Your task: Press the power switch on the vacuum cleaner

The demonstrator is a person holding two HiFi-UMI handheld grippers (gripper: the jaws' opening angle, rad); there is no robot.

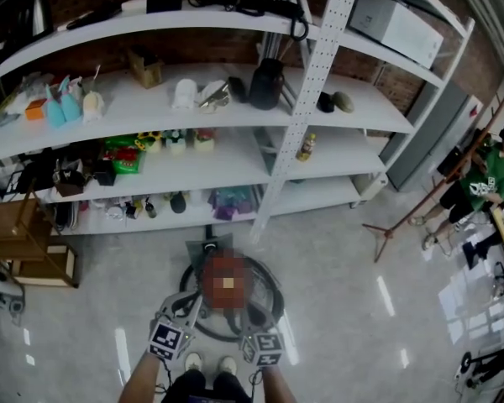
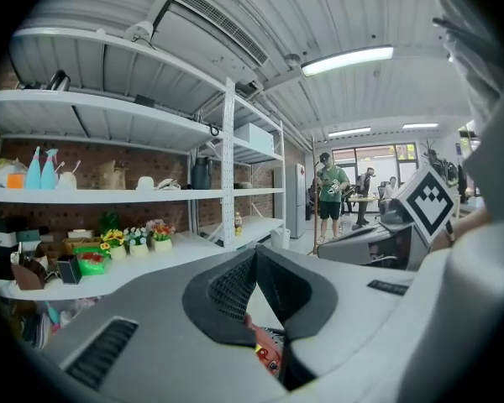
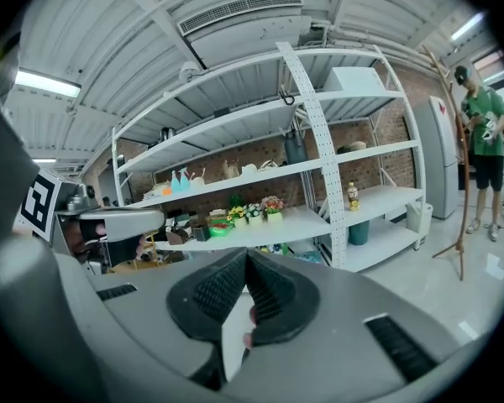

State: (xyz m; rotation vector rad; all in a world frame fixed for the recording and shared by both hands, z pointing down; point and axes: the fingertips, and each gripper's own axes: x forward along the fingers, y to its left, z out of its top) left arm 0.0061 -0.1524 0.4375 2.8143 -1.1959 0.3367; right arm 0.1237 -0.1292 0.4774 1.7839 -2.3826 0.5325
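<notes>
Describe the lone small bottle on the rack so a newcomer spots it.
On the white shelving rack, find the perforated upright that crosses it. Just right of it, on the shelf that holds the flower pots, stands the small yellowish bottle, alone, with bare shelf around it.

The pale floor [image 1: 344, 309] carries a round vacuum cleaner [image 1: 271, 290]; white shelves [image 1: 235, 164] hold flower pots [image 1: 176, 138] and a dark jug [image 1: 266, 84].

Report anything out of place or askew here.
Nothing stands out. The vacuum stands on the floor with its hose looped round it, and the things on the shelves sit in order, none visibly tipped or spilled.
</notes>
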